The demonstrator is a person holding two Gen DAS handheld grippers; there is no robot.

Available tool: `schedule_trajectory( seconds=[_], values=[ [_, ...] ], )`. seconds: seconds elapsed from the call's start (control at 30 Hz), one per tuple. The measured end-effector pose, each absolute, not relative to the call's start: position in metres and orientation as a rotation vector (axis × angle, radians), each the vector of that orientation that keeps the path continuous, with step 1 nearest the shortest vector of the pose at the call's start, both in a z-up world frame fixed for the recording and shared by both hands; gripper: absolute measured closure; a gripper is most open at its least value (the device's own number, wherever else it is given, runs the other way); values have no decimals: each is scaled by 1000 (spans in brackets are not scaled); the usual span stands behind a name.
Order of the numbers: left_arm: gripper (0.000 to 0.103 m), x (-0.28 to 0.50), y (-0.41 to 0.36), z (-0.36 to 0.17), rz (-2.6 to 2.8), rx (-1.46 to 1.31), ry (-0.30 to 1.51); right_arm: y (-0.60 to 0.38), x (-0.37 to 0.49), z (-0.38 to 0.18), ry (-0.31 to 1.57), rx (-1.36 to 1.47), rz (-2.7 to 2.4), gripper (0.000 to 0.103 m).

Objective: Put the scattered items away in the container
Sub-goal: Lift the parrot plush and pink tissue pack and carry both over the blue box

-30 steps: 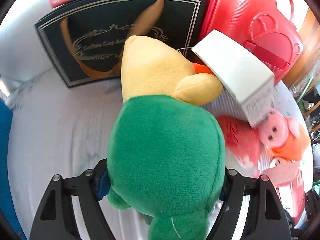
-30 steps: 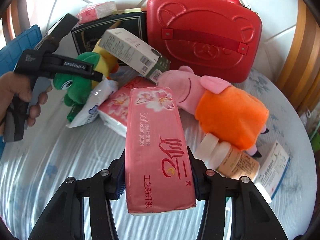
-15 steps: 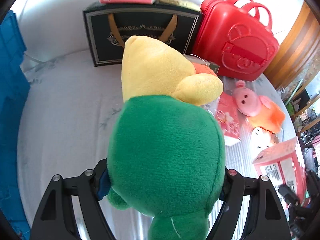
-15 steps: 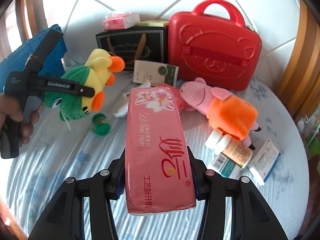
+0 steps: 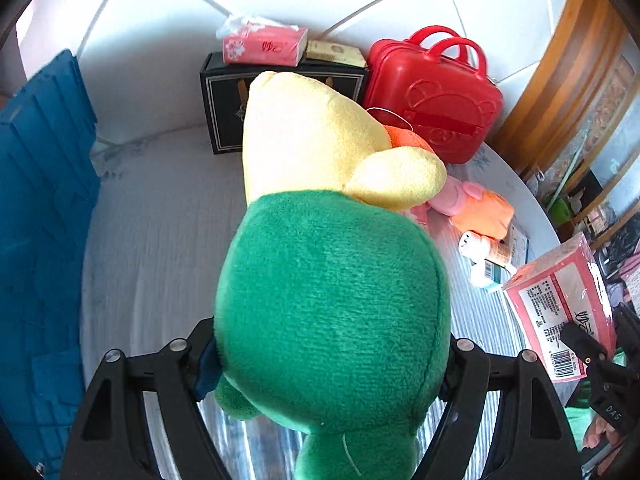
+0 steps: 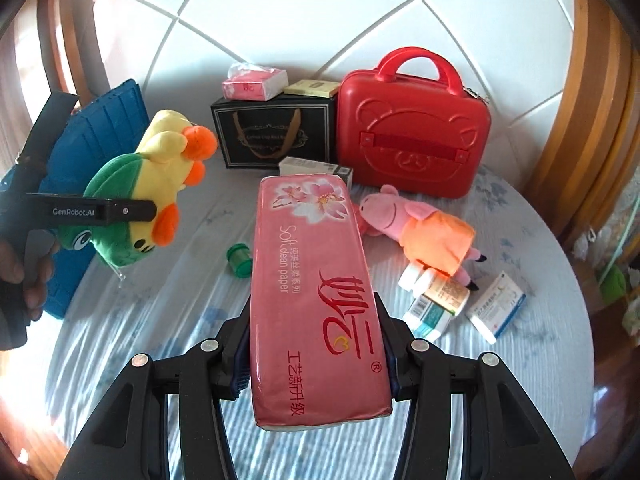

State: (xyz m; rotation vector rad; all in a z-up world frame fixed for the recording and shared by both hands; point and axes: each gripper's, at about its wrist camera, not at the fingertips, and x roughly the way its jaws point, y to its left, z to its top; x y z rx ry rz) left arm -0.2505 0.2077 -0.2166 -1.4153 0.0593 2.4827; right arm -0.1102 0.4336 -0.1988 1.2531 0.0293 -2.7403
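Observation:
My left gripper (image 5: 328,364) is shut on a green and yellow plush duck (image 5: 332,280) and holds it above the table; the duck also shows at the left in the right wrist view (image 6: 148,188), near the blue crate (image 6: 92,140). My right gripper (image 6: 316,364) is shut on a pink tissue pack (image 6: 312,280), held above the table; the pack shows at the right in the left wrist view (image 5: 560,304). The blue crate (image 5: 40,240) fills the left edge there.
On the round table (image 6: 520,360) lie a pink pig plush (image 6: 420,224), medicine bottles (image 6: 436,296), a white-blue box (image 6: 496,304), a green cap (image 6: 239,260) and a small carton (image 6: 316,168). A red case (image 6: 412,136) and black gift bag (image 6: 272,136) stand at the back.
Both grippers have risen and pulled back from the pile with their loads. The duck has moved left toward the blue crate.

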Motion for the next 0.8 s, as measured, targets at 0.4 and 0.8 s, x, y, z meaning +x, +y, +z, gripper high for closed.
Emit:
schedule_trajectory(
  seconds=[0.4, 0.8],
  values=[
    [25, -182, 204, -154, 2461, -1268, 91, 418, -42, -146, -6, 1245, -2798, 54],
    [25, -132, 161, -117, 2494, -1217, 60, 403, -7, -102, -12, 1158, -2865, 54]
  ],
)
